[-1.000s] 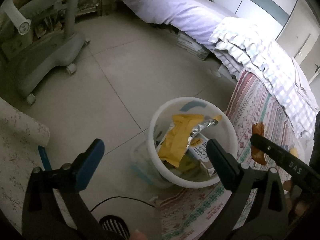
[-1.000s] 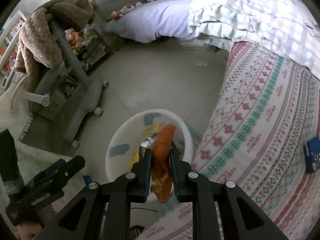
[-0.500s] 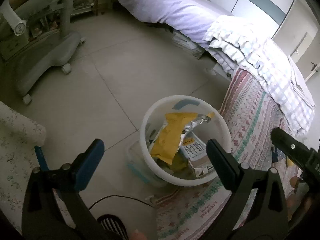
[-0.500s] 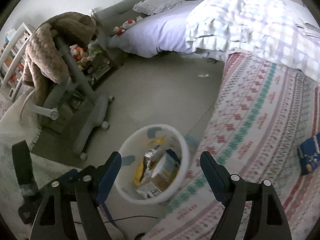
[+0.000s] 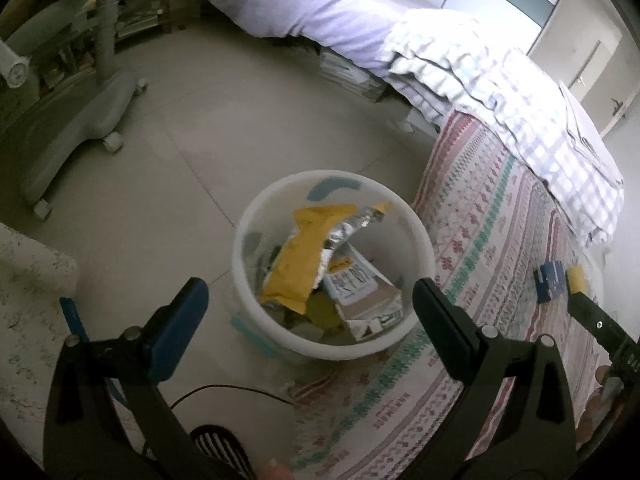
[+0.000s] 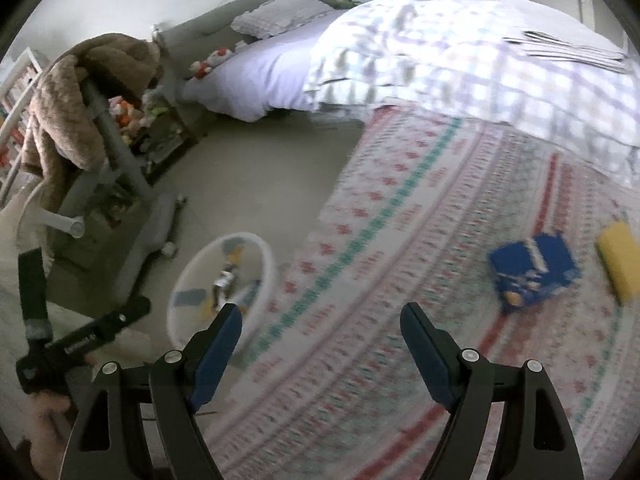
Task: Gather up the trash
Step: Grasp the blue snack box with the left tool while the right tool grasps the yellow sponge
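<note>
A white round bin stands on the floor at the rug's edge, holding a yellow wrapper, a carton and other trash. My left gripper is open and empty just above and in front of it. My right gripper is open and empty over the patterned rug. A blue packet and a yellow packet lie on the rug to the right. The bin is at the lower left of the right wrist view.
A bed with a checked quilt borders the rug at the back. A grey wheeled stand draped with a brown blanket is to the left. A black cable lies on the floor near the bin.
My right gripper opened and let go of the orange wrapper over the bin, then swung right toward the blue and yellow packets. The left gripper stayed open near the bin.
</note>
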Tool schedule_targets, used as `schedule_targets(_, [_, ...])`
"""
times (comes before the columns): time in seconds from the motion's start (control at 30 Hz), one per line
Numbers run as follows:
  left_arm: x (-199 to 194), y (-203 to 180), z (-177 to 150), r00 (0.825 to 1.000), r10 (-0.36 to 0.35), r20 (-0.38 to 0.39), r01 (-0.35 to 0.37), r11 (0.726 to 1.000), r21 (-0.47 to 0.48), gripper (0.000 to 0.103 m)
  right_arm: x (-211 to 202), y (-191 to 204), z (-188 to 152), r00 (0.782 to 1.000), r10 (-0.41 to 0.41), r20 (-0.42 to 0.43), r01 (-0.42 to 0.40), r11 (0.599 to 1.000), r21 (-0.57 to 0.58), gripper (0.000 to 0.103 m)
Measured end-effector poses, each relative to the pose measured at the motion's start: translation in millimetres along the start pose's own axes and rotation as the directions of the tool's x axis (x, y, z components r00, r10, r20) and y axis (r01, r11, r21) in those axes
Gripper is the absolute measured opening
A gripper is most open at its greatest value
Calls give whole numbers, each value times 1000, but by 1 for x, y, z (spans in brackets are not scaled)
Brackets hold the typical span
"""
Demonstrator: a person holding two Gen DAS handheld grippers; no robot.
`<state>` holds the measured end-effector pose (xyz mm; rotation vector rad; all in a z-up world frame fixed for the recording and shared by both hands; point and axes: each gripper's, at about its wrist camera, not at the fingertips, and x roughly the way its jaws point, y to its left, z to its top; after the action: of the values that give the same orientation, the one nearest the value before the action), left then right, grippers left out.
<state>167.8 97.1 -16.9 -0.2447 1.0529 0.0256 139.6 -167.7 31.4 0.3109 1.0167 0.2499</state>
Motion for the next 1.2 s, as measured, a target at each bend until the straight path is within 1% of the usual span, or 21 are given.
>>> schedule_targets(0.17, [4,-23,-3,1000,-3,-12,3,999,46,101,-17,-30,-9,999,-51,17,50,998,26,84])
schedule_targets(0.33, [9,-49,-6,1000,-8,-19,10,996,88,101,-29,-65,-13,997,-77,25,74,994,78,85])
schedule_targets(0.47, [15,-67,-9,1000,-10,-24,12,993,120,101,-35,-87,-16,994,-104,27,101,991,94,86])
schedule_targets(0.63, [21,-98,-11,1000,-23,-5,24,985,171,101,-44,-119,-19,992,-125,31,120,984,132,87])
schedule_targets(0.77, [25,-132,-15,999,-40,29,32,969,245,101,-52,-147,-17,993,-114,42,104,974,200,87])
schedule_targets(0.87, [32,-156,-17,998,-59,36,45,954,297,101,-58,-166,-15,989,-138,53,123,967,223,87])
schedule_targets(0.97, [37,-176,-19,996,-86,35,69,940,333,101,-62,-182,-12,982,-181,57,165,962,218,87])
schedule_targets(1.03, [41,-191,-21,993,-113,32,94,929,357,101,-64,-194,-11,973,-223,61,207,958,200,87])
schedule_targets(1.2, [53,-219,-26,990,-139,17,119,902,416,101,-61,-220,-8,954,-294,62,278,943,185,87])
